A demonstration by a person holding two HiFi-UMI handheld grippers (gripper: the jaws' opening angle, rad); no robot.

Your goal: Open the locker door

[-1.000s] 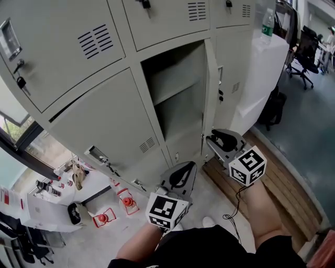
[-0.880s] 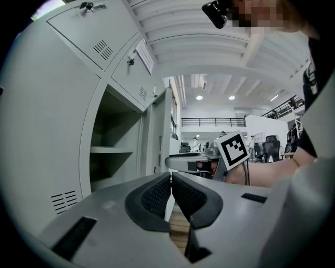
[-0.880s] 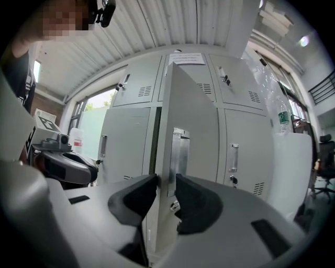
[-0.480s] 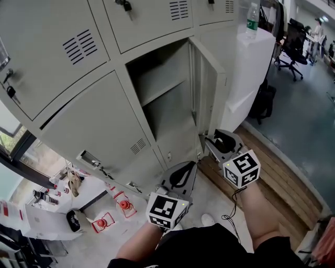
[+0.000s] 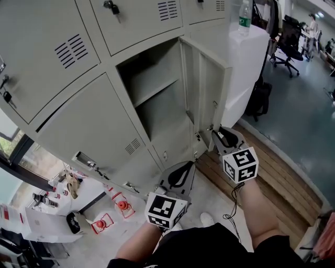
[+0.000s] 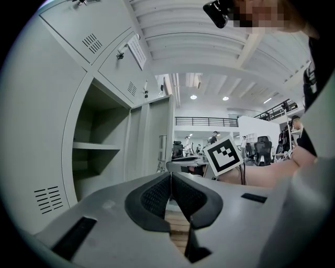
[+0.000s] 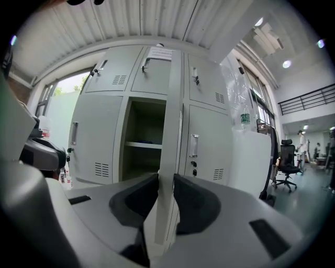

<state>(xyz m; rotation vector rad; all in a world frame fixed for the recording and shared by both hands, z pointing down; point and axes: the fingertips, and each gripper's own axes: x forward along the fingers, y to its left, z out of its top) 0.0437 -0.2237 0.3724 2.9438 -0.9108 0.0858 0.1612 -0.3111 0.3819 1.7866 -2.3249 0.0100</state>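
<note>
The grey locker door [image 5: 212, 86] stands swung out from its open compartment [image 5: 157, 107], which has one shelf [image 5: 149, 91] inside. My right gripper [image 5: 213, 134] sits at the door's lower free edge. In the right gripper view the door edge [image 7: 170, 141] runs up between the jaws of the right gripper [image 7: 166, 180], which are closing, and both pads touch it. My left gripper [image 5: 183, 170] hangs low in front of the lockers, apart from the door. In its own view the left gripper [image 6: 170, 177] is shut with nothing between its pads.
Closed lockers [image 5: 89, 125] flank the open one, some with keys in their locks. A white cabinet [image 5: 251, 63] with a bottle [image 5: 243, 15] on top stands to the right. Wooden boards [image 5: 272, 170] lie below it. Small red items [image 5: 120, 201] lie at the lower left, and office chairs [image 5: 287, 36] stand far right.
The door has swung further out from its compartment. My right gripper has stayed at its lower edge and moved with it. The left gripper has held still.
</note>
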